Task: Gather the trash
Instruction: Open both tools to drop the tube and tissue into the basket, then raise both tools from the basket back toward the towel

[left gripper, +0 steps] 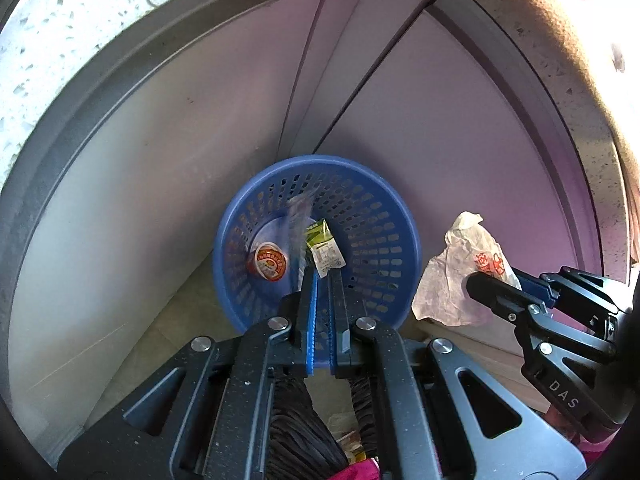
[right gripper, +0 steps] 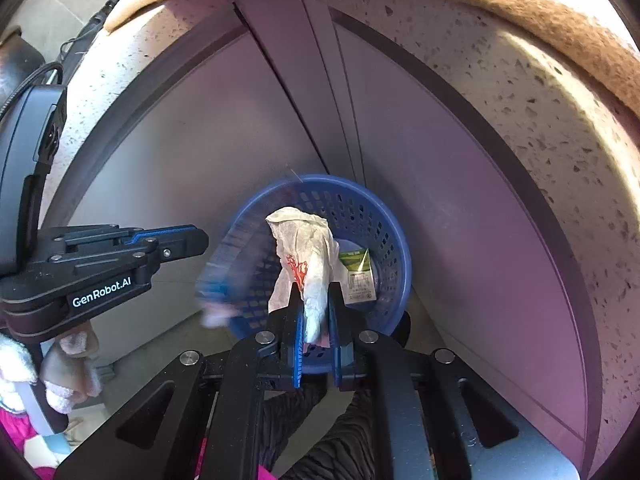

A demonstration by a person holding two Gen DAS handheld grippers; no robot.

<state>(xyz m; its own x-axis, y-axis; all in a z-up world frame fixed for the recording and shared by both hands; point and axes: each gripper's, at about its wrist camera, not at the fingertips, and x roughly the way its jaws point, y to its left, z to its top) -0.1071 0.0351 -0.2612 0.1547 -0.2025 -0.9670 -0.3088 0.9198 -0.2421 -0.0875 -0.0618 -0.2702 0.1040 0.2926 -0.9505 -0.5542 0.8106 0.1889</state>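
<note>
Trash, in the form of a crumpled white wrapper (right gripper: 306, 264) with red print, is pinched between the narrow-set fingers of the right gripper (right gripper: 316, 300), held above and just in front of the blue basket (left gripper: 384, 208). That basket sits on the floor in the corner where two grey panels meet, and already holds a green carton (left gripper: 325, 249) and a small red-lidded cup (left gripper: 271, 266). The left gripper (left gripper: 323, 280) hovers over the basket's near rim with its fingers nearly together and nothing between them; a blurred strip (left gripper: 298, 220) just ahead of them looks like a piece dropping into the basket.

Risks from here, as I judge them: the wrapper is light and flares wide above the fingers, so if released short of the rim it could drift onto the floor on the near side of the basket. It may also cling to a finger pad. With both grippers close over the basket, they could knock together or tip it.
</note>
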